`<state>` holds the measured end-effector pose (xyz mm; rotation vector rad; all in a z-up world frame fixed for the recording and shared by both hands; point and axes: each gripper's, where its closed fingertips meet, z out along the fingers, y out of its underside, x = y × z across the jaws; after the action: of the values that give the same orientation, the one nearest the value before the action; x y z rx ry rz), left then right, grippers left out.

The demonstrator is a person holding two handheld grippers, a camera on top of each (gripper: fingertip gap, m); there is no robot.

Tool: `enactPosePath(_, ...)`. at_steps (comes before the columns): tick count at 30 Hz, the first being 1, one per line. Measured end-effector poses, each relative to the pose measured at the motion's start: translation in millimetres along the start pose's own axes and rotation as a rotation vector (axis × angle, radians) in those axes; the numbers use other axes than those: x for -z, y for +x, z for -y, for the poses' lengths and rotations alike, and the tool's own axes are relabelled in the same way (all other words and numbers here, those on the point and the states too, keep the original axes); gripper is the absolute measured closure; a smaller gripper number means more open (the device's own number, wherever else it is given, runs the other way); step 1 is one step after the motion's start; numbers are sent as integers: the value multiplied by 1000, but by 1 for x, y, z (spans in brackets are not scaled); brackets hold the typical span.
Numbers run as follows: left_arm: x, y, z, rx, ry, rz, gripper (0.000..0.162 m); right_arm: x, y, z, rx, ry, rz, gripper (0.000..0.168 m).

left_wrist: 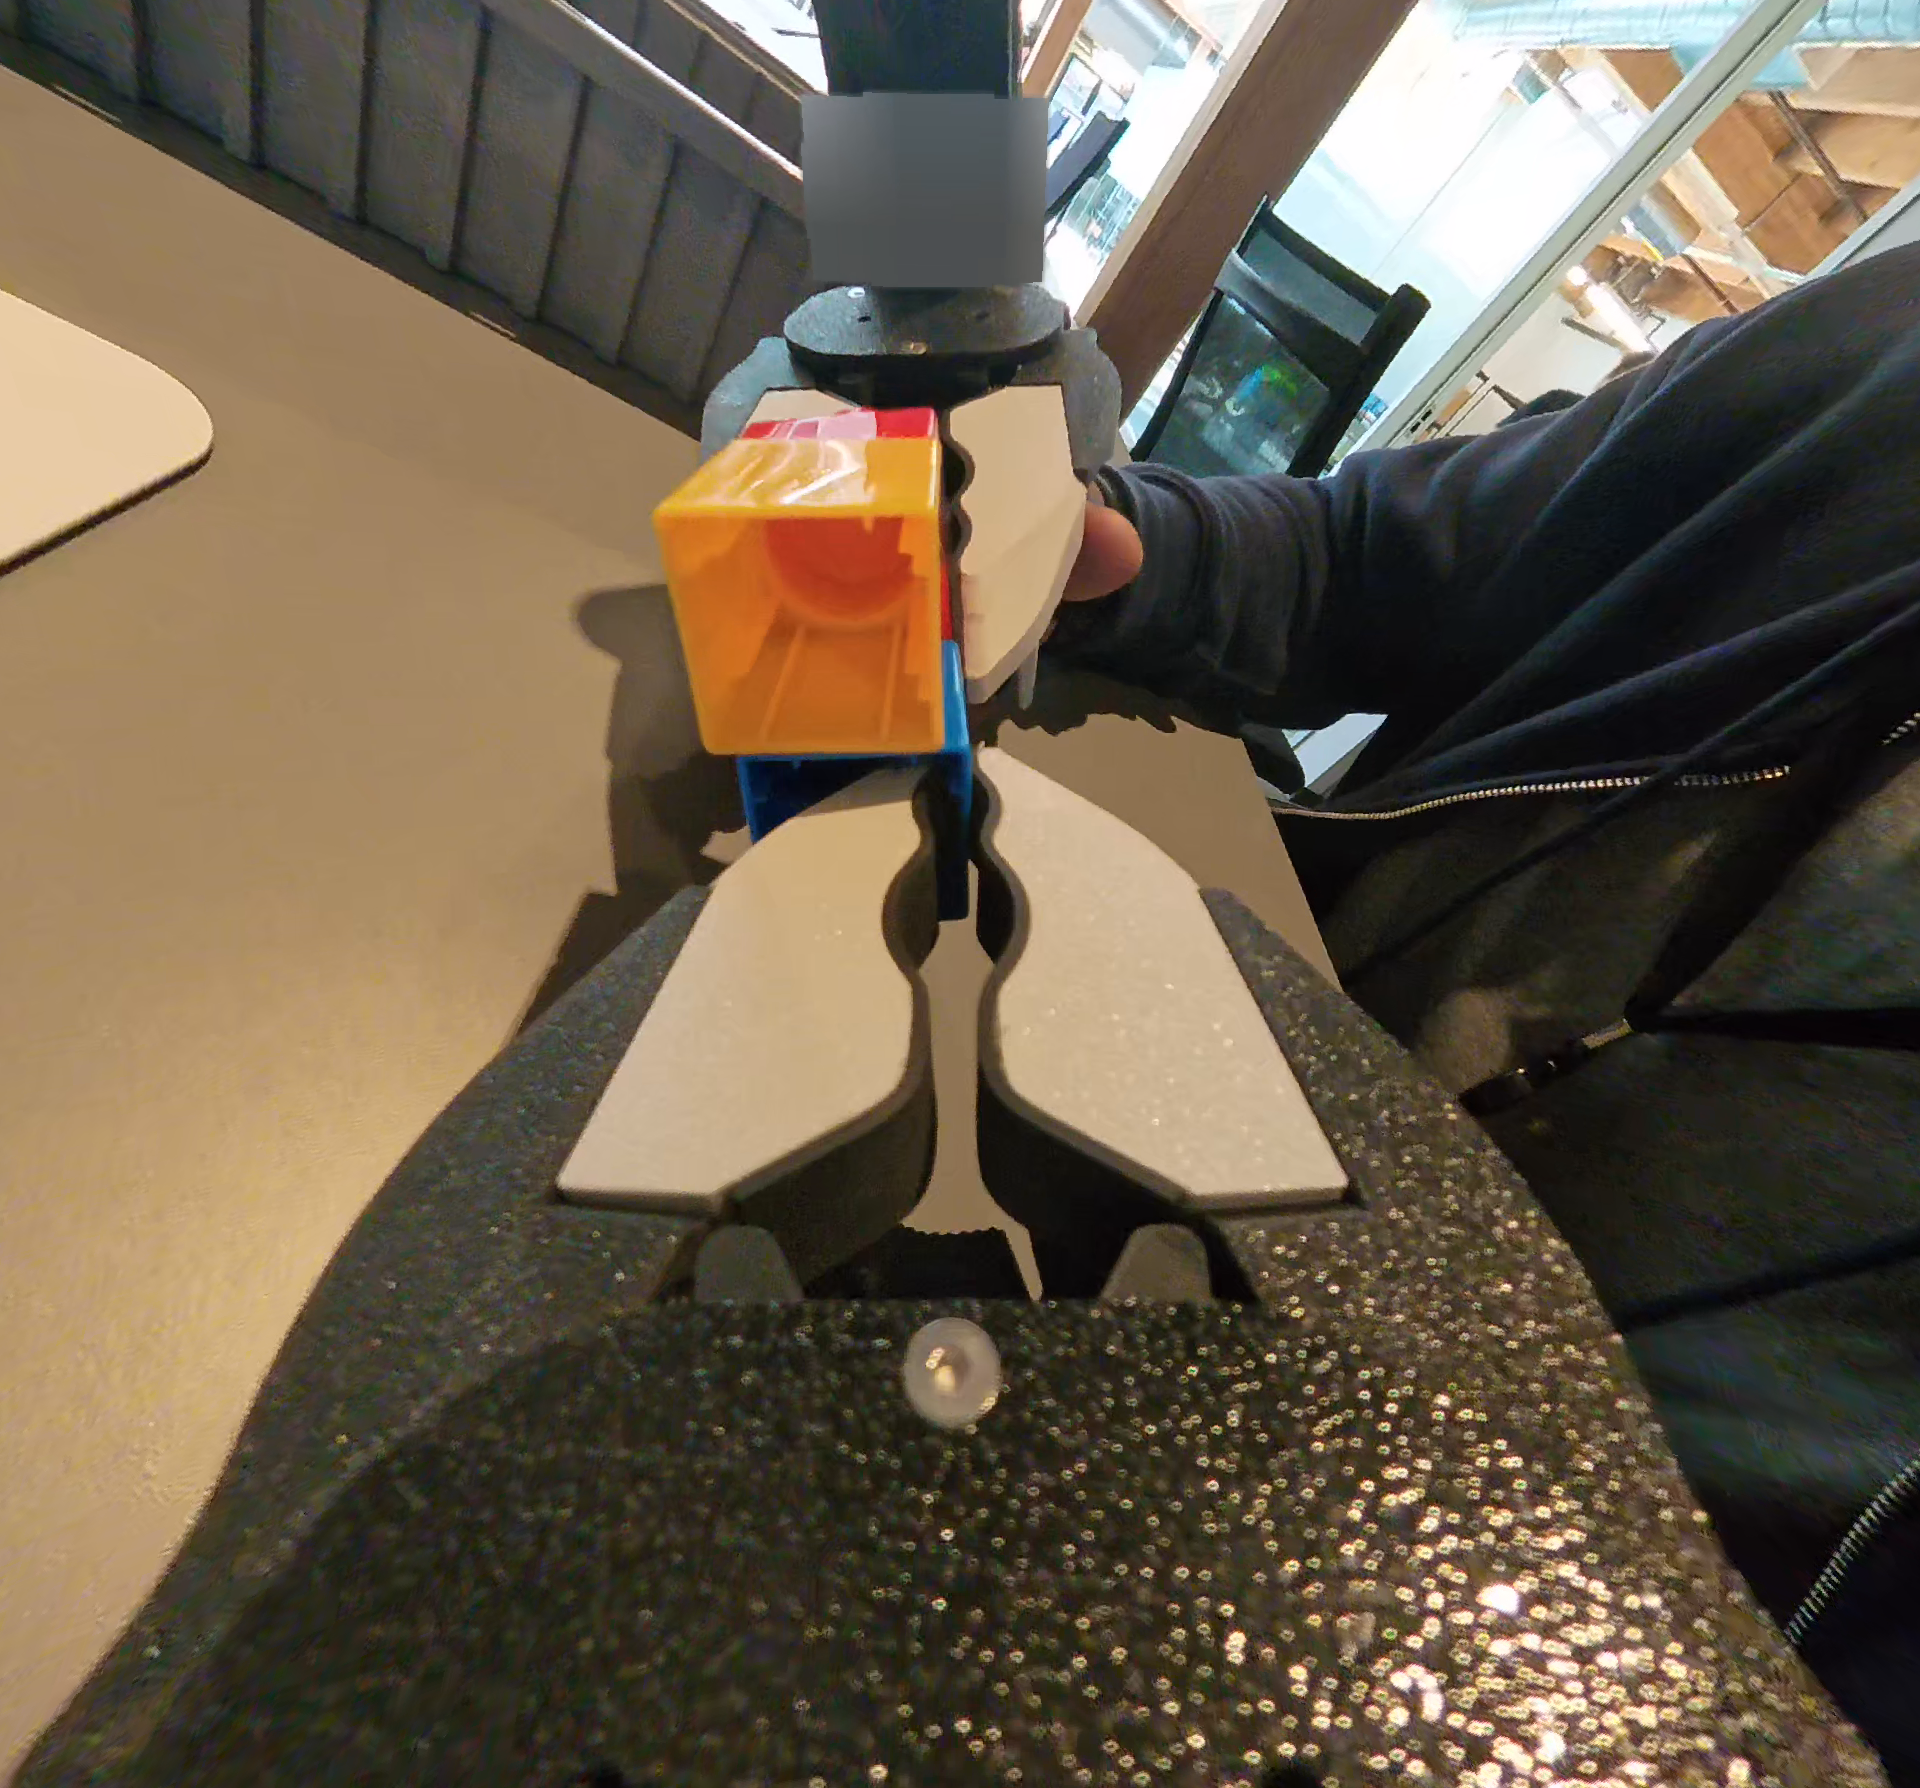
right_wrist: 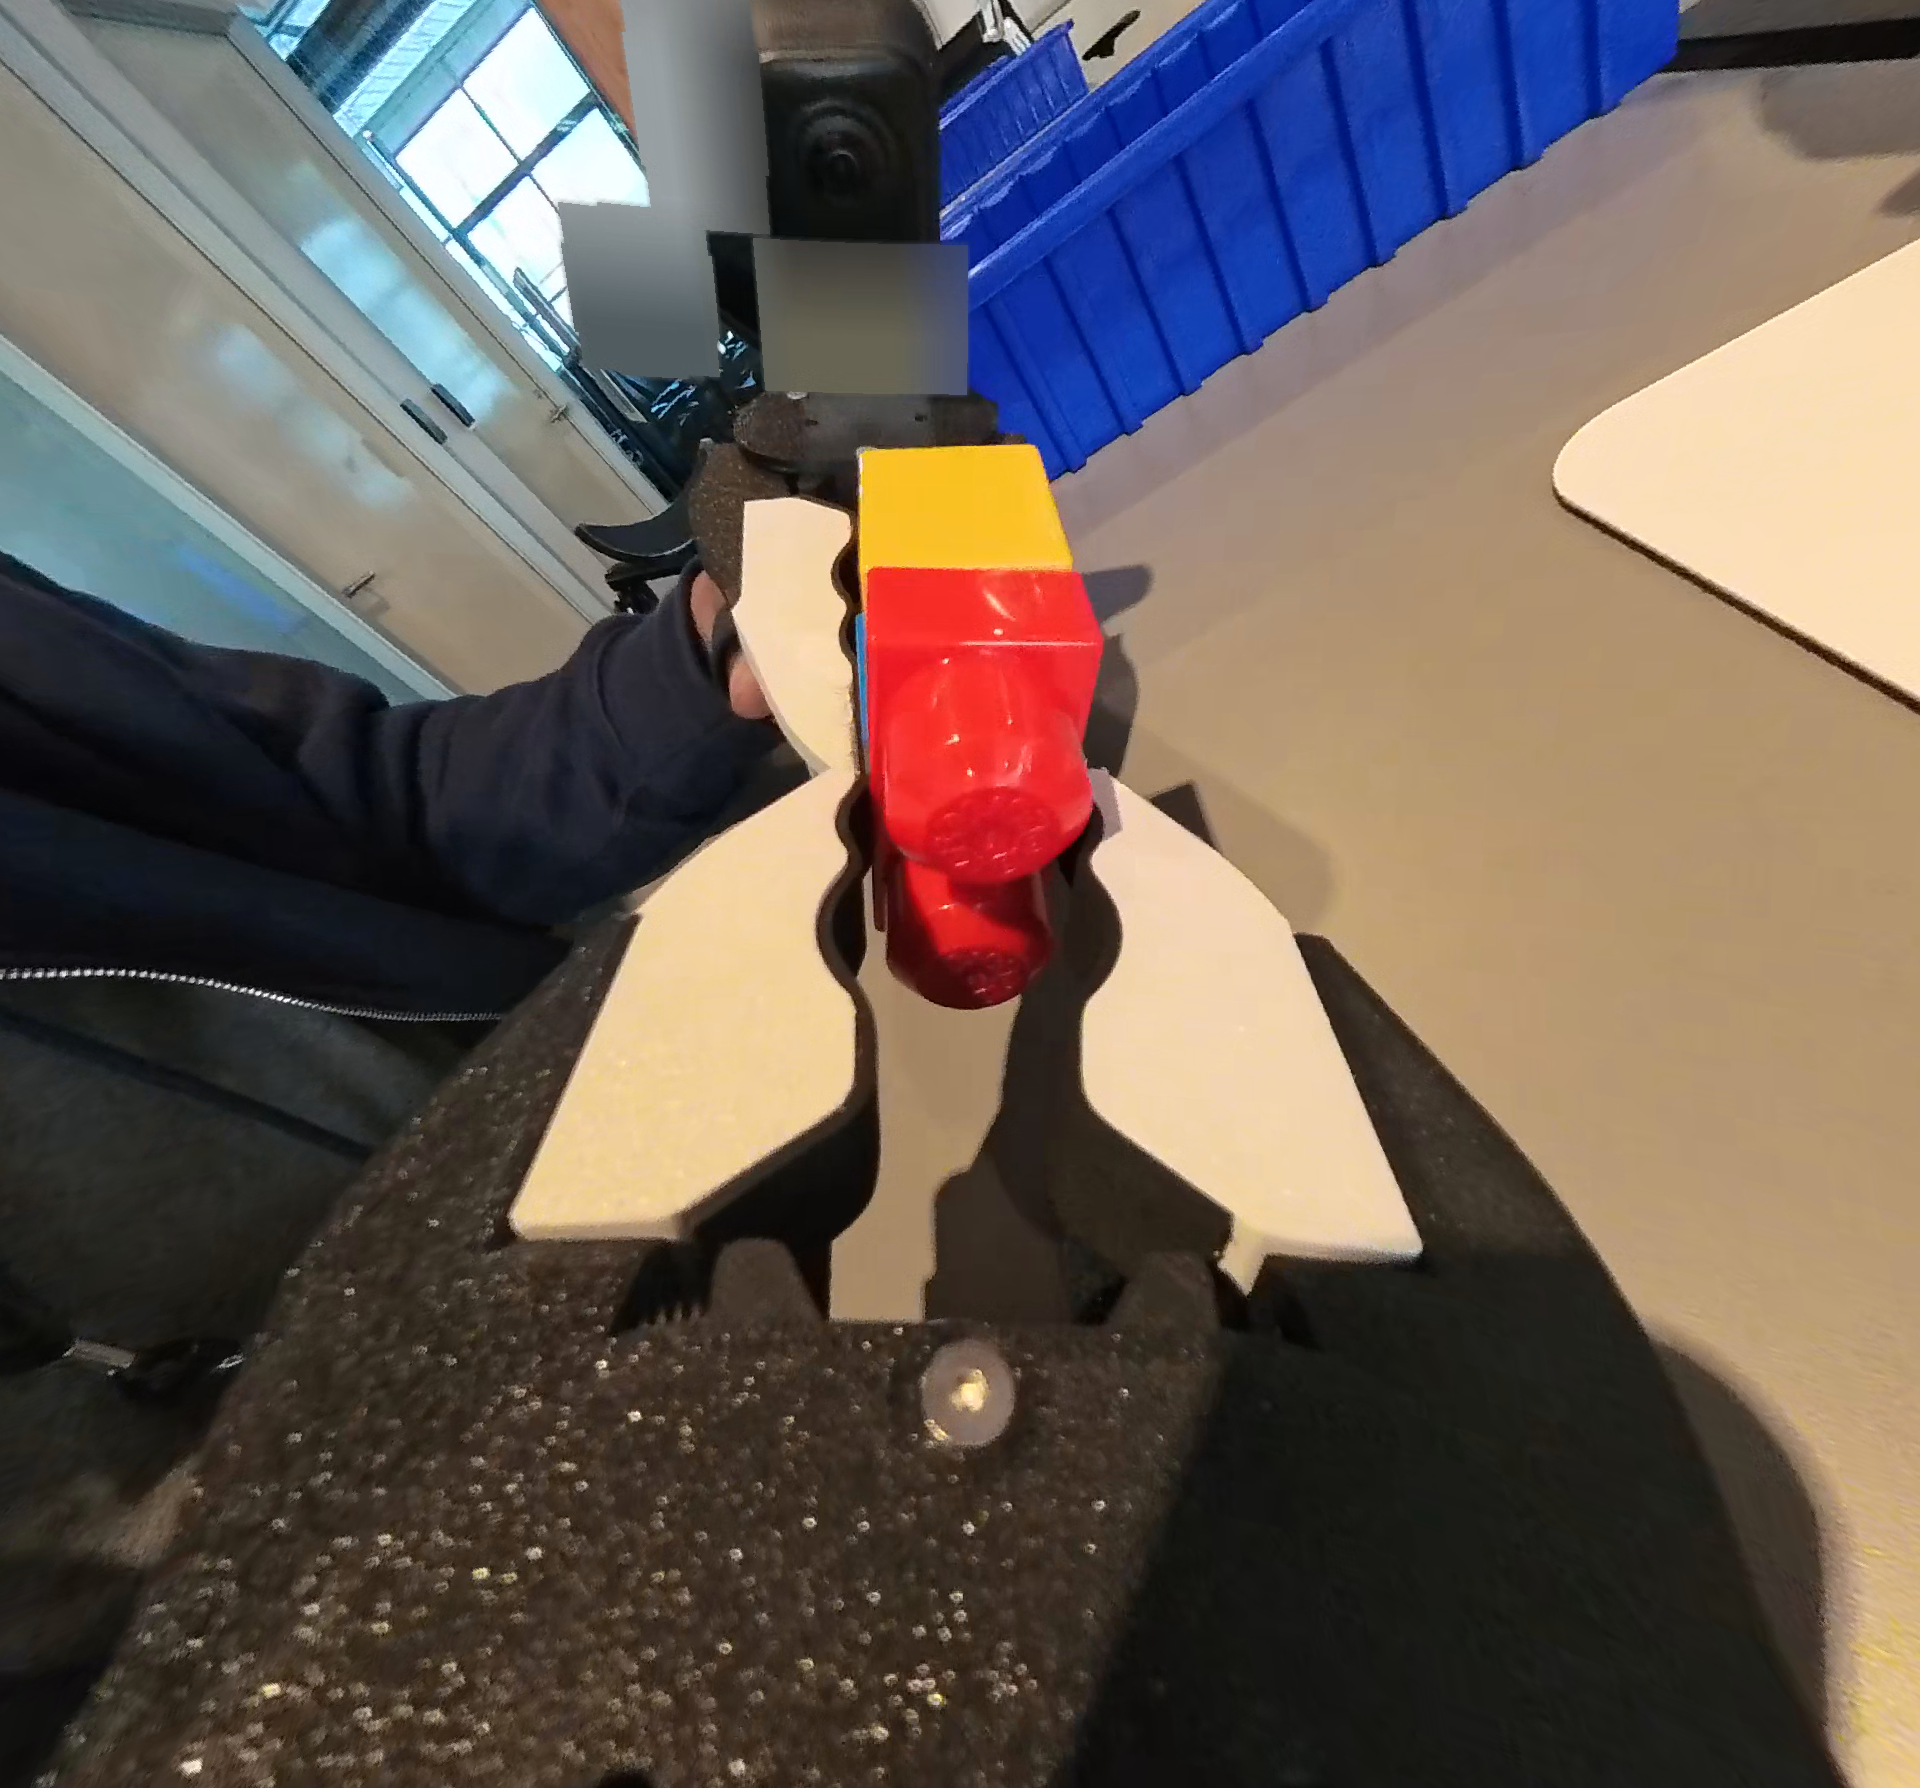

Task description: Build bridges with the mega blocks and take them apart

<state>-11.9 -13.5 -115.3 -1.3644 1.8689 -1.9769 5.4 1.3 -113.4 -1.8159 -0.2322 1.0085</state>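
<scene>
Orange block (left_wrist: 805, 595), red block (right_wrist: 982, 699) and blue block (left_wrist: 951, 803), joined, hang above the table (left_wrist: 312, 803). Left gripper (left_wrist: 951, 834) clamps blue at six o'clock; right gripper (right_wrist: 966, 865) clamps red. Likely mid-disassembly: next, pull apart.

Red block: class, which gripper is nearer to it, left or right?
Right. The right gripper is clamped around the red block at its studs; the left gripper grips the blue block instead, from the opposite side.
</scene>
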Motion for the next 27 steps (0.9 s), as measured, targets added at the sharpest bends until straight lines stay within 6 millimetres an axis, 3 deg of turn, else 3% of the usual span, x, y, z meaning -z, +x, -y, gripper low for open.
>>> enactPosePath(12, 7, -1, 10, 23, 57, 2, 161, 6, 0, -4, 37, -42, -15, 135)
enactPosePath(27, 7, -3, 9, 91, 79, -14, 161, 2, 1, -7, -2, -51, -6, 136)
